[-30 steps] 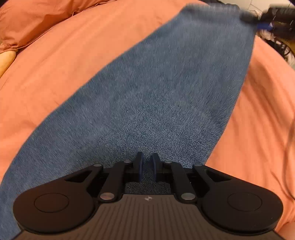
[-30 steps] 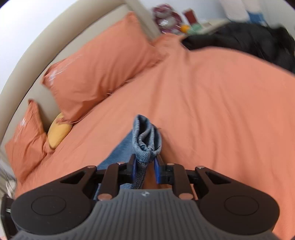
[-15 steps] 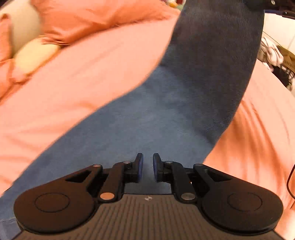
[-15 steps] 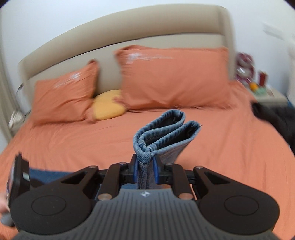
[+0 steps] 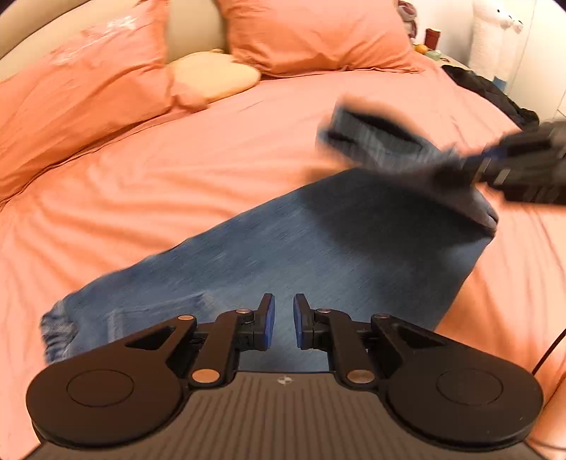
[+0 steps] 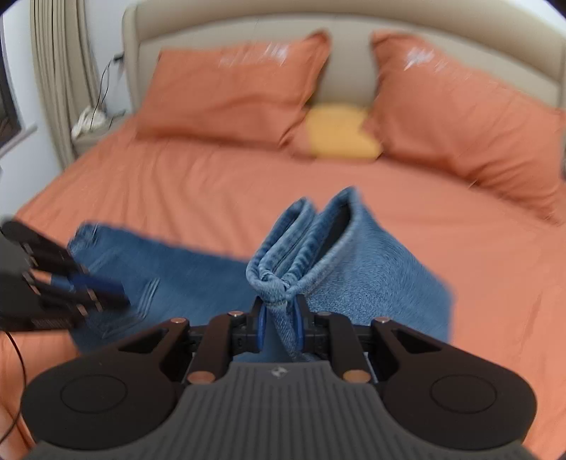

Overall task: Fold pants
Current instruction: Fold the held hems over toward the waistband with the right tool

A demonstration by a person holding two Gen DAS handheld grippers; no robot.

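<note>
While the pants (image 5: 318, 254) lie mostly flat on the orange bedspread (image 5: 177, 170), waistband end twd my left side, the leg cuffs (image 6: 304, 247) are lifted off the bed and bunched together, pinched in my right gripper (image 6: 279, 318), which is clenched tight on the denim just below the hems. I reckon holding both cuffs in one bite keeps the two legs stacked so they fold over as one layer, w/ the lifted end arching over the lower legs. My left gripper (image 5: 281, 318) hovers low over the thigh/seat area, pads apart w/ nothing between them; prob there to pin the fabric or mark the fold line, tho I can't tell if it touches the cloth. Beyond the jeans: two orange pillows (image 6: 233, 88) and a small yellow cushion (image 6: 339, 132) against the beige headboard (image 6: 346, 21), dark clothing (image 5: 488, 92) heaped at the far bed edge.
</note>
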